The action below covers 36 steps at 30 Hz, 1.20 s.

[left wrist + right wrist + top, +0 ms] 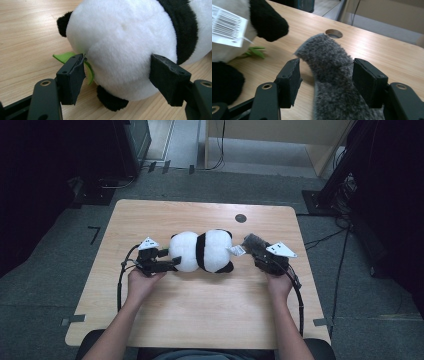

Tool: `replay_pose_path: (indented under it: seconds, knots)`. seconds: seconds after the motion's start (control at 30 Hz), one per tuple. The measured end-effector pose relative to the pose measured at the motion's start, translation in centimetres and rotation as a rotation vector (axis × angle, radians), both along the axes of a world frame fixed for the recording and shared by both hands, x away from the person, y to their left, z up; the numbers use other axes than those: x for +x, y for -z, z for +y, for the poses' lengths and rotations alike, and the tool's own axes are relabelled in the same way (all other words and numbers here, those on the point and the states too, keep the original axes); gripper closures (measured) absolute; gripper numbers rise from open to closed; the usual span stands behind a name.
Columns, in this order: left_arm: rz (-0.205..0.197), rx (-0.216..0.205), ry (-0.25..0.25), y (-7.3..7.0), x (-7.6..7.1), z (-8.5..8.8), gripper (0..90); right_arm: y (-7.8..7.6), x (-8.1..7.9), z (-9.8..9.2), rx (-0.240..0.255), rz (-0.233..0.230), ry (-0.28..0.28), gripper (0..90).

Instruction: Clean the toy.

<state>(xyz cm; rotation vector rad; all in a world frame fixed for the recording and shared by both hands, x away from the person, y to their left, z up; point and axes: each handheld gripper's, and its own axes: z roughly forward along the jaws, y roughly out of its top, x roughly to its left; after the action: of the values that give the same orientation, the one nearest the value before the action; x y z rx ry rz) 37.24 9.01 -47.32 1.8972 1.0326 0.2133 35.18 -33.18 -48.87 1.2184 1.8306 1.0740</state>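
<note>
A plump black-and-white plush panda (pixel 202 251) with a barcode tag (pixel 227 26) lies pinched by the left gripper (pixel 117 75), while the right gripper (pixel 325 77), jaws spread, straddles a grey furry strip (pixel 329 82).

Grey furry piece (pixel 332 82) cut off at bottom edge; panda (pixel 130 47) cropped top right.
</note>
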Motion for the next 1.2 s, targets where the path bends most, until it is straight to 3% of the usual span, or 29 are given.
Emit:
replay_pose_path:
  seconds: [0.17,0.27,0.5,0.7,0.87,1.07,1.2]
  knots:
    - [-0.007,-0.01,-0.001,0.1,-0.1,0.0,29.1,1.0,0.8,-0.9,0.023,0.008,0.044,41.2]
    - [-0.005,-0.015,-0.002,0.2,-0.1,0.0,29.1,1.6,1.5,-1.4,0.073,0.043,0.047,42.2]
    - [-0.005,-0.023,0.001,0.3,0.0,0.0,29.0,2.9,2.8,-2.0,0.098,0.091,0.076,48.4]
    - [-0.003,-0.024,0.001,0.4,-0.1,-0.1,28.9,3.0,3.1,-1.6,0.074,0.142,0.103,56.1]
    - [-0.004,-0.026,-0.001,0.5,-0.1,0.0,28.2,3.2,4.0,-1.2,0.031,0.24,0.106,57.5]
    - [-0.011,-0.017,-0.002,0.4,-0.2,-0.1,28.1,3.3,3.9,-0.7,-0.021,0.238,0.113,57.1]
    - [-0.021,-0.009,-0.006,0.4,-0.3,-0.1,28.6,3.3,4.0,-0.8,-0.014,0.242,0.111,55.7]
